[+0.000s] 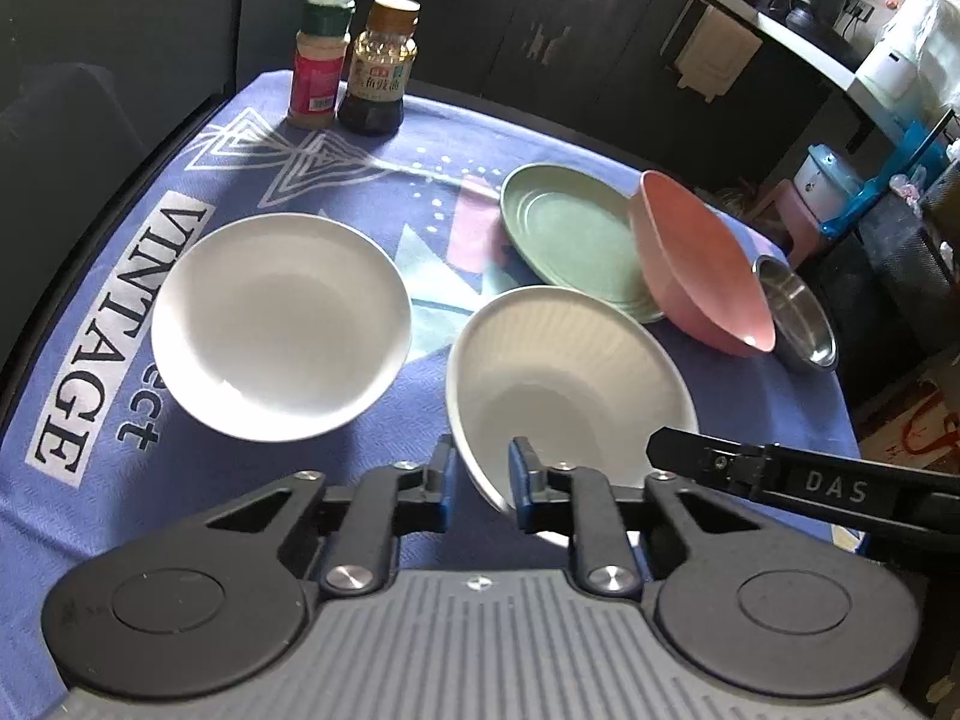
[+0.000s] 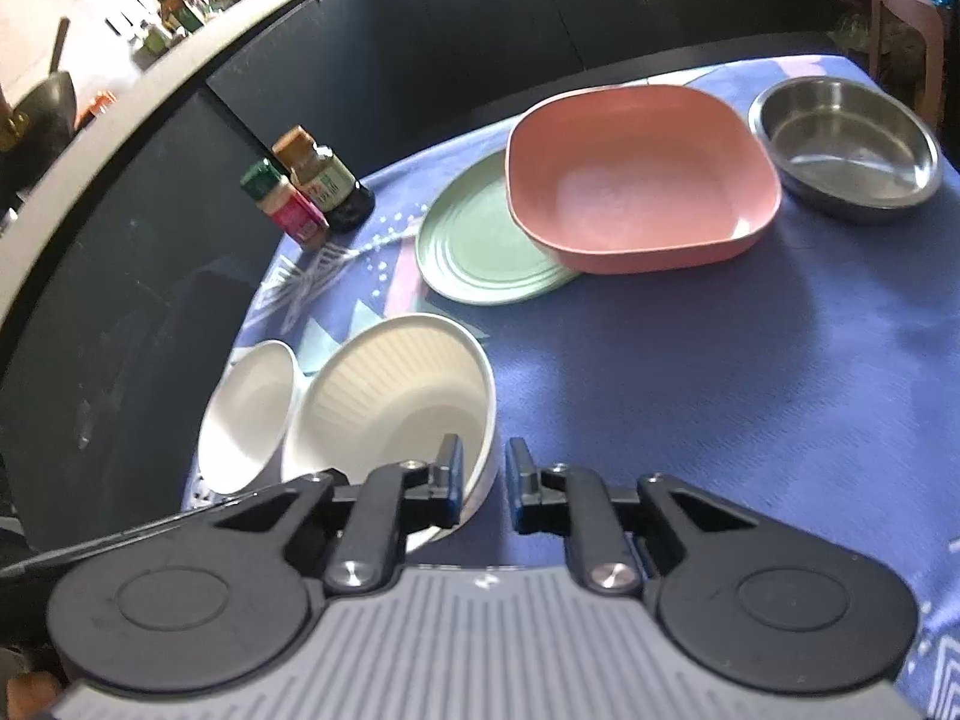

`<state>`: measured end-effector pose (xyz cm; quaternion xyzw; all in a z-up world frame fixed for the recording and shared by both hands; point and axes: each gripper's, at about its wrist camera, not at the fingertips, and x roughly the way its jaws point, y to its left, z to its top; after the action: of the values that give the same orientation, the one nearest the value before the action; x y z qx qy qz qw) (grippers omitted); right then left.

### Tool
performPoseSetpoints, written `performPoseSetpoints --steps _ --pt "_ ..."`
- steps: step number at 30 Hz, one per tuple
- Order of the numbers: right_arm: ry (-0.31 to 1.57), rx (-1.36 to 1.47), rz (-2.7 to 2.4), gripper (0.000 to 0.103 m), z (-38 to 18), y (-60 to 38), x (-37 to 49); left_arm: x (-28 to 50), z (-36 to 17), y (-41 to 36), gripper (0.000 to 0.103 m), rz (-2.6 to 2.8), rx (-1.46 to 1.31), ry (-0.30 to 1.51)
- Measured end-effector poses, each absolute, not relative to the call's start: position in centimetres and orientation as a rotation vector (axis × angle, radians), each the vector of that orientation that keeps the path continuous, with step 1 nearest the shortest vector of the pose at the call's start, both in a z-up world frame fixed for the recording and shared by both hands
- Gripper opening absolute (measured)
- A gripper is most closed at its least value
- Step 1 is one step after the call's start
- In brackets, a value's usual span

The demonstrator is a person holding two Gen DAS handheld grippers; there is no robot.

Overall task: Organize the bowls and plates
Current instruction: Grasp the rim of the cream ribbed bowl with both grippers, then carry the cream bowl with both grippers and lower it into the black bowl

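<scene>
Clearly both tongs are clamped on one ribbed white bowl (image 1: 570,372) near the blue tablecloth's (image 2: 750,372) front: the left gripper (image 1: 480,480) on its left rim, the right gripper (image 2: 485,483) on its right. One plain white bowl (image 1: 281,324) sits just left. Behind lie one green plate (image 1: 564,240), one pink bowl (image 2: 642,180) overlapping it, one steel bowl (image 2: 846,147) and two bottles (image 1: 351,66). Only the left view shows "VINTAGE" lettering.
</scene>
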<state>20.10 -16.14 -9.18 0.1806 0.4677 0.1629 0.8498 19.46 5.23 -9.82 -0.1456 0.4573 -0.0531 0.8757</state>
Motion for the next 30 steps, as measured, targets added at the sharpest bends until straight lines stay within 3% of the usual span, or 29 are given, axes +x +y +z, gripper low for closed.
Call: performPoseSetpoints --steps 19,30 --pt "0.834 0.310 0.352 0.039 -2.9 -15.7 11.6 12.1 -4.0 4.8 0.014 -0.167 -0.237 0.810" --pt "0.818 0.278 0.359 0.040 -2.6 -15.2 6.3 5.8 -3.5 4.5 0.014 -0.173 -0.189 0.786"
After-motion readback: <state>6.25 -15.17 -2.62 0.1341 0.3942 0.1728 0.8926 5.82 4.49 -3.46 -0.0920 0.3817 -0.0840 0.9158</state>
